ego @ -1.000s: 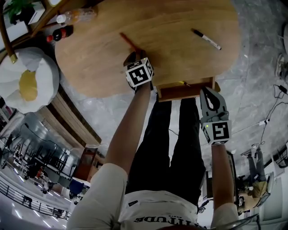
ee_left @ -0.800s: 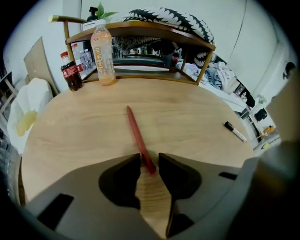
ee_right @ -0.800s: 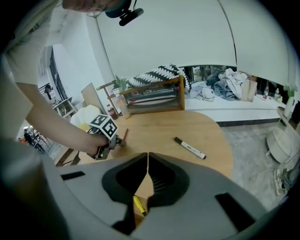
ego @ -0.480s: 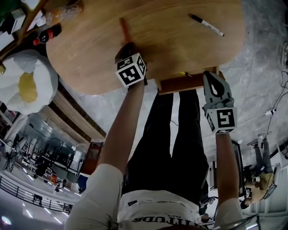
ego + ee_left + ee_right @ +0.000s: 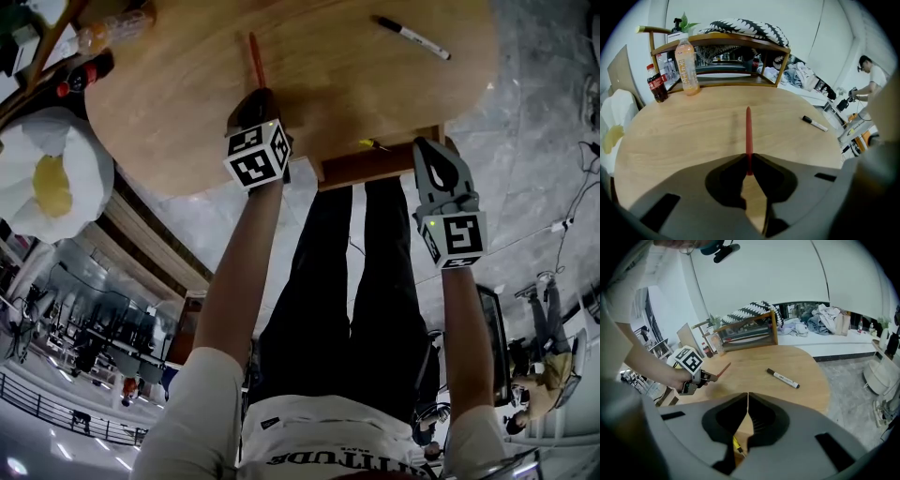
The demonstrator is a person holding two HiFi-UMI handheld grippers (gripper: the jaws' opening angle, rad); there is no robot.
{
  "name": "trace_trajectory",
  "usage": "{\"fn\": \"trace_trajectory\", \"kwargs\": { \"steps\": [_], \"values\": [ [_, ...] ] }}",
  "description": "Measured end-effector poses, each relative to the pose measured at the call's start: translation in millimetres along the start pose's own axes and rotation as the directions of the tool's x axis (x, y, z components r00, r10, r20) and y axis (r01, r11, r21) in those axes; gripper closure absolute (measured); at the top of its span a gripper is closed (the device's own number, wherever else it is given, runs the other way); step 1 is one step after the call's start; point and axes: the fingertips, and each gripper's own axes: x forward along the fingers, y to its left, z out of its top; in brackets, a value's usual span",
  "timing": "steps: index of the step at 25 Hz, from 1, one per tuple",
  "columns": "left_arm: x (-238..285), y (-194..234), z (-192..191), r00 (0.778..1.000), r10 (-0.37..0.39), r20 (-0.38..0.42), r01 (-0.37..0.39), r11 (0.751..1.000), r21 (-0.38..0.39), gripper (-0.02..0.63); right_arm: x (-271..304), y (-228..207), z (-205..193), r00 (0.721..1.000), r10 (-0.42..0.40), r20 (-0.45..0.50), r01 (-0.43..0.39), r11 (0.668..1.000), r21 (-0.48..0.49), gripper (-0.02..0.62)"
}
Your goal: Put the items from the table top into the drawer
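A red pencil (image 5: 254, 58) sticks out from my left gripper (image 5: 255, 96) over the round wooden table (image 5: 356, 89). The jaws have just been closing and are now shut on the pencil's near end. In the left gripper view the pencil (image 5: 748, 129) points straight away from the left gripper (image 5: 749, 160). A black-and-white marker (image 5: 412, 37) lies further right on the table. My right gripper (image 5: 427, 148) is shut and empty, by the right end of the open drawer (image 5: 370, 167) at the table's near edge. A small yellow item (image 5: 737, 444) lies in the drawer, below the right gripper (image 5: 747, 397).
A cola bottle (image 5: 657, 83) and an orange drink bottle (image 5: 686, 65) stand at the table's far left, in front of a wooden shelf (image 5: 740, 47). A white cushion with a yellow patch (image 5: 47, 183) sits left of the table. A person (image 5: 872, 79) is far off to the right.
The left gripper's jaws closed on the red pencil's near end and lifted it slightly off the table. The right gripper sank a little at the drawer.
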Motion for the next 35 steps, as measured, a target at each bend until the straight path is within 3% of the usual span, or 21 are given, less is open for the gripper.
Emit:
{"fn": "trace_trajectory", "kwargs": {
  "steps": [8,19,26,32,35],
  "values": [
    [-12,-61,-20,0.99,-0.141,0.019,0.137,0.98,0.142,0.545,-14,-10,-21,1.0,0.004,0.003,-0.004,1.0,0.002,0.575],
    [-37,-121,-78,0.953,-0.299,-0.046,0.3,0.912,0.279,0.545,-39,-19,-48,1.0,0.018,-0.016,-0.019,1.0,-0.025,0.575],
    [-51,-158,-118,0.922,-0.367,-0.124,0.386,0.849,0.362,0.545,-56,-32,-61,0.999,0.021,-0.027,-0.022,0.999,-0.033,0.575],
    [-63,-192,-168,0.881,-0.41,-0.238,0.473,0.738,0.482,0.545,-63,-34,-74,0.999,0.026,-0.029,-0.026,0.999,-0.025,0.575],
    [-60,-199,-186,0.87,-0.406,-0.279,0.493,0.721,0.488,0.546,-66,-37,-79,0.999,0.028,-0.028,-0.029,0.999,-0.022,0.575]
  ]
}}
